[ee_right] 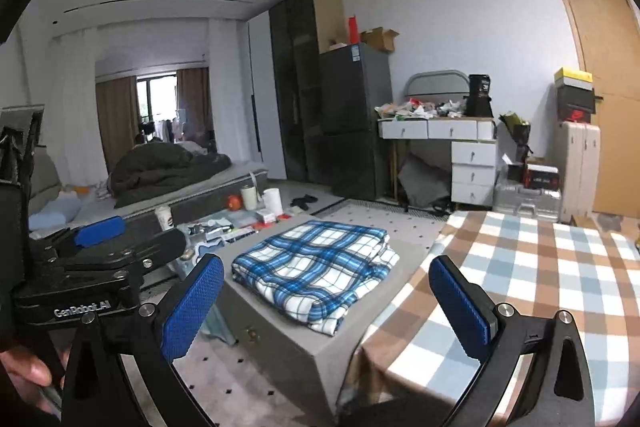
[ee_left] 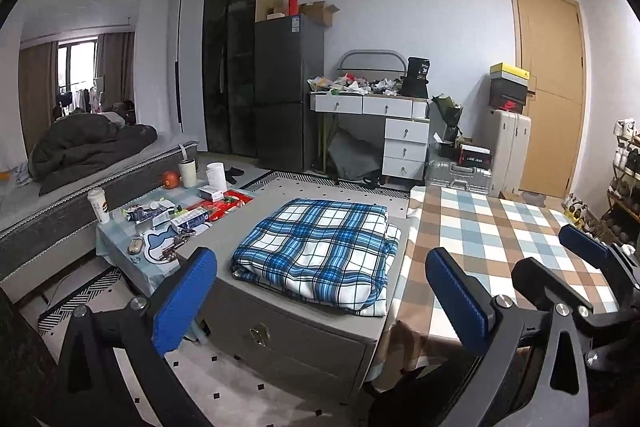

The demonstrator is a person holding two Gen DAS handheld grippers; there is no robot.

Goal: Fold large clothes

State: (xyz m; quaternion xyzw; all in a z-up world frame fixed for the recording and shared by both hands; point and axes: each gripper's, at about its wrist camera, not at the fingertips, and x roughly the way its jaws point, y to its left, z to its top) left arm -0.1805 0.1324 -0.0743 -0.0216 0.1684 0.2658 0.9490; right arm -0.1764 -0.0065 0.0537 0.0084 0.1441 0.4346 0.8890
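— Where do the tongs stand?

— Both wide apart and empty: the left tongs (ee_left: 320, 295) and the right tongs (ee_right: 326, 301) hover short of the grey storage box (ee_left: 304, 335), touching nothing.

— And the garment?

— One blue plaid cloth (ee_left: 320, 247), folded into a thick rectangle, lies on top of that box, just beside the one checked tabletop (ee_left: 500, 227). Two cups (ee_left: 187, 173) stand on the low side table.

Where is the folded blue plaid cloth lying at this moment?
The folded blue plaid cloth lies on the grey storage box, centred in both wrist views, between the cluttered low table and the checkered tablecloth.
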